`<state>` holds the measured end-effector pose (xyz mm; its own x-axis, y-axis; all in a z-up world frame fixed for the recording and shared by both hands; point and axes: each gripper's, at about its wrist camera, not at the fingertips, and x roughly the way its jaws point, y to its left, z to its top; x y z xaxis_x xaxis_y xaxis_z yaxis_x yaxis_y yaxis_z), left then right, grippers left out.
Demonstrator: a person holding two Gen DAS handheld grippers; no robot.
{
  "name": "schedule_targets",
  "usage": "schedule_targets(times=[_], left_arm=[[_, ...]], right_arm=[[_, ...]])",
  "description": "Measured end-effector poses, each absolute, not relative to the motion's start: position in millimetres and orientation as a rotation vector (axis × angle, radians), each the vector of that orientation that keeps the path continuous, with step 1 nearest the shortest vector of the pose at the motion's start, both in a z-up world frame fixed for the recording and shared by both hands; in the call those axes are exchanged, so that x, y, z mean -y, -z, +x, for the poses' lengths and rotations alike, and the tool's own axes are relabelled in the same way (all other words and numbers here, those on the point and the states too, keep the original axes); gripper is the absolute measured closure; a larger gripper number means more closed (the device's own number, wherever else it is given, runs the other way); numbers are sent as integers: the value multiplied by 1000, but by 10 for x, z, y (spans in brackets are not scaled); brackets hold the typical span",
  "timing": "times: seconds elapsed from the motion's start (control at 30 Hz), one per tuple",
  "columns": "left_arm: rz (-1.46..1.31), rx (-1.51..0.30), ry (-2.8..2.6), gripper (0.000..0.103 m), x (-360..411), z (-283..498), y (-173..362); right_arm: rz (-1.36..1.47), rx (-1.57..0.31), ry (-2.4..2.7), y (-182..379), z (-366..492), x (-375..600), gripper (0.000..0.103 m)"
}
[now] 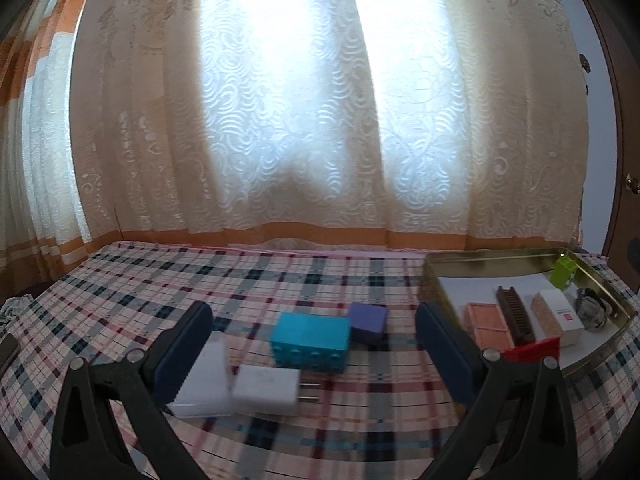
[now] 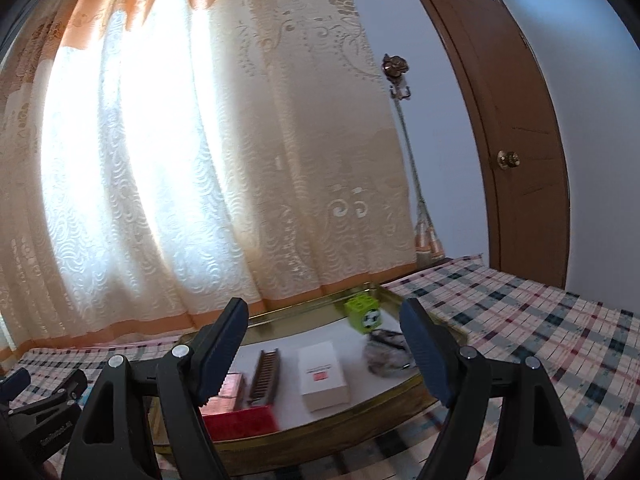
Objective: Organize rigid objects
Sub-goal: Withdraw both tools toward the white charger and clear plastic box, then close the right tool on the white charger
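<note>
While both grippers hover over the plaid tablecloth [image 1: 168, 280], neither holds anything: the left gripper [image 1: 314, 344] has its jaws spread wide with nothing pressed between the pads, and the right gripper [image 2: 324, 344] is likewise spread apart and empty

On the cloth ahead of the left gripper lie four loose pieces. A teal toy brick [image 1: 310, 342] with round studs on its near side sits in the middle, and a purple block [image 1: 367, 322] stands just behind it to the right, touching or nearly so. Nearer the camera, a white plug adapter [image 1: 267, 390] lies flat with its two prongs pointing right, and a white box [image 1: 206, 380] lies just beside it on the left, partly hidden by the left finger

A gold metal tray [image 2: 288, 446] sits to the right, near the lace curtain [image 1: 320, 120]. Inside it are a lime green cube [image 2: 363, 314] at the far end, a dark crumpled object [image 2: 386, 350] close to it, a white carton with a red label [image 2: 323, 376], a brown ladder-like strip [image 2: 266, 376], a pink ridged tile [image 1: 486, 322] and a red brick [image 2: 240, 420] at the near rim. Beyond the table stands a brown door [image 2: 516, 120]
</note>
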<state>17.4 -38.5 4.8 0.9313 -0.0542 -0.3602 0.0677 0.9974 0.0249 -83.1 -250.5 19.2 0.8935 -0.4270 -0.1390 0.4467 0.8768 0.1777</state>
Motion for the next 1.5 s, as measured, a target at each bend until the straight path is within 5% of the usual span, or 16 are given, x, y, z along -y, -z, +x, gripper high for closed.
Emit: schedule_targets(times=[0.93,1.3,1.5], left_arm=[[-67,-483,-155,1,-972,685,68],[-93,-627,-224,1,-1323,941,216],[-104,-651,-251,1,-1458,981,215]], right_arm=[[119,-293,140,-39,-105,1226,23],[103,-612,-60,238,448,640,23],[103,-780,-104,464,670,438,33]])
